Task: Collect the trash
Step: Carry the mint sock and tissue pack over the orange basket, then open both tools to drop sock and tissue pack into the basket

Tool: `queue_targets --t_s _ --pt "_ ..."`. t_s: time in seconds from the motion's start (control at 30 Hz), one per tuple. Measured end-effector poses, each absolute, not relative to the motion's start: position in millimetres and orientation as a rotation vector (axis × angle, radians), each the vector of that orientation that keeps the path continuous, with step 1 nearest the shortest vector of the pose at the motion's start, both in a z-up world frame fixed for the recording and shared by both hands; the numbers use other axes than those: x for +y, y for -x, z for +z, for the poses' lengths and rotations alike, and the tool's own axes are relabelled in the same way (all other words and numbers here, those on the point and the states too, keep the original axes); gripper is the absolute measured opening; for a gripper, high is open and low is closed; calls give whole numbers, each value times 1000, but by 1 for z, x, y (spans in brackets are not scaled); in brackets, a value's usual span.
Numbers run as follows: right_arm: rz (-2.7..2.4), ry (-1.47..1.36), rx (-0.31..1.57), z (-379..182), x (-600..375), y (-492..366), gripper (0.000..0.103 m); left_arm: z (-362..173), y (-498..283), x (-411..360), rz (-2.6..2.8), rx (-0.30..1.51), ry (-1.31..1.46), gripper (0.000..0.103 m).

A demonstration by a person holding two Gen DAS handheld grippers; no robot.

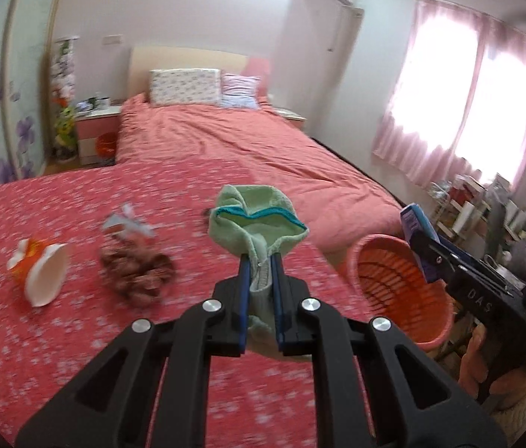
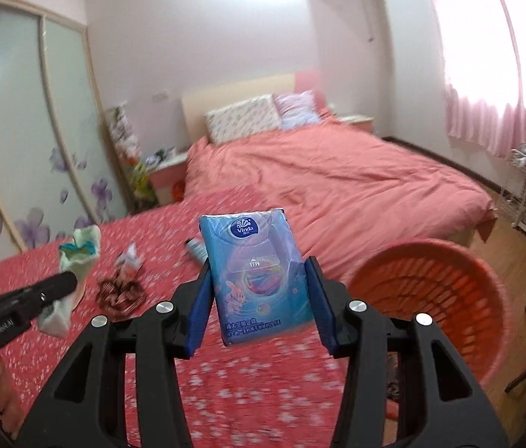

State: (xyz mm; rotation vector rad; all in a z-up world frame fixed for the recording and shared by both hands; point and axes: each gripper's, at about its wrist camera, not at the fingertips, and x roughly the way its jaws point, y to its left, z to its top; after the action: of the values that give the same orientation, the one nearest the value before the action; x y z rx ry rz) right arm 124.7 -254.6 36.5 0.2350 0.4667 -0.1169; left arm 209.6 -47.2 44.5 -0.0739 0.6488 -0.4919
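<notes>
My left gripper point(image 1: 261, 261) is shut on a light green sock point(image 1: 255, 224) with teal trim, held above the red flowered cloth point(image 1: 57, 336). It also shows in the right wrist view point(image 2: 76, 257). My right gripper point(image 2: 259, 280) is shut on a blue Vinda tissue pack point(image 2: 259, 276), held left of the orange basket point(image 2: 449, 298). In the left wrist view the right gripper point(image 1: 423, 246) holds the pack point(image 1: 414, 224) over the basket's point(image 1: 393, 280) rim. On the cloth lie a torn paper cup point(image 1: 39, 272), a brown scrunchie point(image 1: 136, 272) and a crumpled wrapper point(image 1: 128, 224).
A bed with a pink cover point(image 1: 244, 142) and pillows point(image 1: 184, 87) stands behind the cloth. A small dark item point(image 2: 195, 248) lies near the cloth's far edge. A nightstand point(image 1: 98, 130) is at the left, cluttered shelves point(image 1: 468, 209) at the right under the curtained window.
</notes>
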Motion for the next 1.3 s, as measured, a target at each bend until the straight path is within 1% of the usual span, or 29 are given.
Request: queue_targets --t_s 0.2,0.4,0.6,1.03,1.13,1.17,1.2,1.23,1.3 --pt "-229 -245 415 37 -294 -105 48 44 -206 -110 -604 661 52 12" --pt "-306 -309 413 24 -333 -100 48 33 -204 -176 -716 690 26 12" --pt "-343 -400 411 7 -367 -96 48 20 -208 -225 -791 709 -4 12" --pt "-365 -527 413 -13 -399 -93 49 -20 -224 -285 -864 796 -43 13" --pt "-357 -567 429 -20 -409 -97 50 -31 -230 -291 -840 816 -52 16" --pt "-352 -581 435 -22 -411 -98 53 -33 -232 -292 -836 824 -52 22" --pt "-345 -598 445 -25 -413 -101 54 -37 -234 -292 -828 833 -49 25" --pt "-342 -610 453 -27 -415 -102 55 -40 -236 -292 -818 842 -45 31" --pt "-339 -621 466 -31 -417 -103 58 -45 -241 -288 -805 858 -38 34"
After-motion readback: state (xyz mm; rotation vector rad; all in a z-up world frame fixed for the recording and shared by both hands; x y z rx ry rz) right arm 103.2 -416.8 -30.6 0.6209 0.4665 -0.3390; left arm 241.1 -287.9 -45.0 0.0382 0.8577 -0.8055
